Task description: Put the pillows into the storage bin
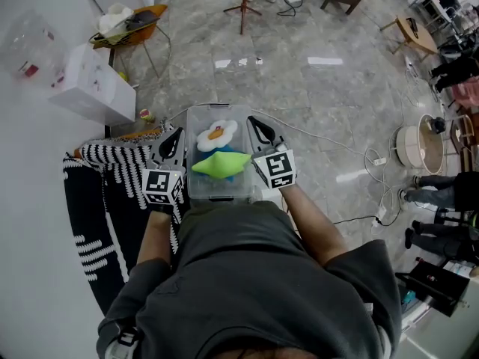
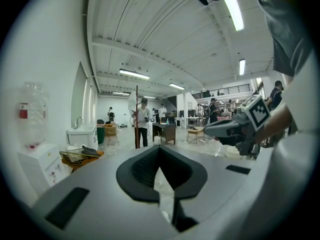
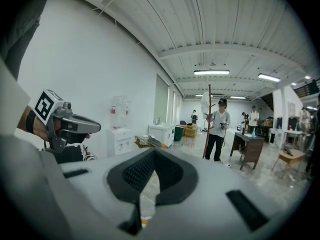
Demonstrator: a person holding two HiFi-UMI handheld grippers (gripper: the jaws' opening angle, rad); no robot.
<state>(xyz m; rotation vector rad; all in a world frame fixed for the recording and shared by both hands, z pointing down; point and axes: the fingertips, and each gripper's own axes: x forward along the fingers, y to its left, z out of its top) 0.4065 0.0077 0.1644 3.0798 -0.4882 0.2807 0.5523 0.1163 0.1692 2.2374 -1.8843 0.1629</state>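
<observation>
Two pillows lie inside the clear plastic storage bin (image 1: 193, 126) on the grey marble floor (image 1: 314, 88): a white flower-shaped pillow (image 1: 217, 134) with a yellow centre, and a green star-shaped pillow (image 1: 220, 164) nearer the person. Left claw (image 1: 171, 140) and right claw (image 1: 260, 130) flank the bin, both closed and empty.

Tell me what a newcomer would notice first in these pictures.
The clear storage bin sits straight ahead of the person, with a white flower pillow and a bright green pillow inside. The left tongs and right tongs hang shut and empty at its two sides. A black-and-white striped cover lies at the left.
</observation>
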